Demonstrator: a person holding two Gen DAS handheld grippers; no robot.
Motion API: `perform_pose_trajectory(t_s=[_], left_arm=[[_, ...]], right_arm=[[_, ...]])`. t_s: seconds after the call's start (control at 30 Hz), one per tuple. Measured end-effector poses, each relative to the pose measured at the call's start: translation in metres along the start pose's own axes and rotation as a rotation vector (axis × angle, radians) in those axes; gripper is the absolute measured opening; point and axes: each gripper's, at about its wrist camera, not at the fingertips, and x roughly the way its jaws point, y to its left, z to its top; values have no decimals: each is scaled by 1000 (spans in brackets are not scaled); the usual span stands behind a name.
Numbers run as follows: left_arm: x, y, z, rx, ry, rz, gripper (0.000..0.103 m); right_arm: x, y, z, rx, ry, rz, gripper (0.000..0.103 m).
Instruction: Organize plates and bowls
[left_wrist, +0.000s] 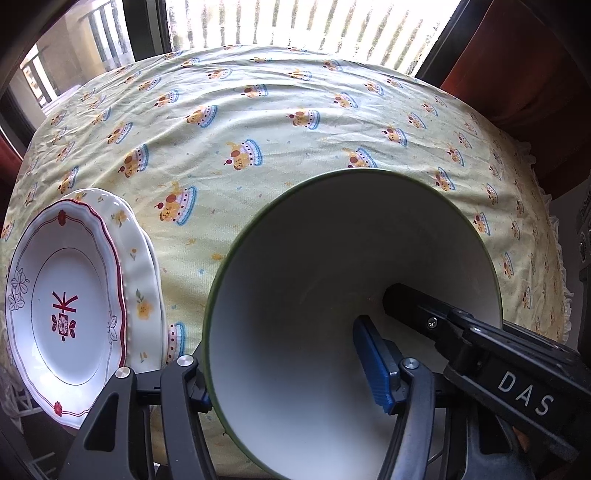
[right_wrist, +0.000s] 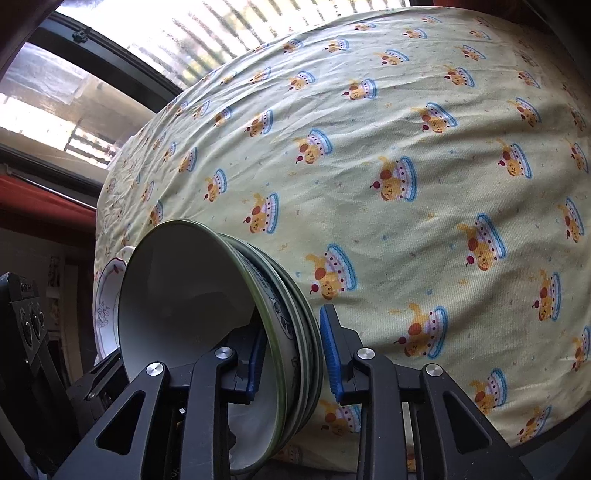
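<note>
Sunlit window bars glare behind the table, its yellow cake-print tablecloth (left_wrist: 258, 155) rumpled; near the front edge sits a stack of bowls (right_wrist: 291, 317), top bowl (left_wrist: 332, 277) green-rimmed and white inside; two plates (left_wrist: 74, 295) lie stacked toward the left edge. Left gripper (left_wrist: 291, 373) straddles the bowl's near wall, apparently clamped; right gripper (right_wrist: 295, 350) brackets the stack's rims, inner pad touching, outer pad a sliver clear, so not gripping yet. Risk, I'd say: two grips pulling differently tip the stack; smooth glaze slips; lifting one bowl drags the nested ones off the edge.
</note>
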Motion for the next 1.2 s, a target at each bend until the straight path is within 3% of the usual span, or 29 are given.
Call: perform_pose_trajectory(t_s=[0.37, 0.57, 0.8, 1.2], left_arm=[[-11, 1, -12, -47, 24, 9, 58], [-27, 5, -10, -35, -1, -8, 58], [-52, 14, -6, 0, -47, -8, 58], [-77, 66, -5, 25, -81, -37, 58]], right_arm=[[-8, -2, -9, -13, 25, -8, 33], [-20, 4, -12, -25, 3, -16, 34], [-40, 24, -13, -15, -46, -20, 34], [-40, 84, -28, -6, -100, -34, 34]])
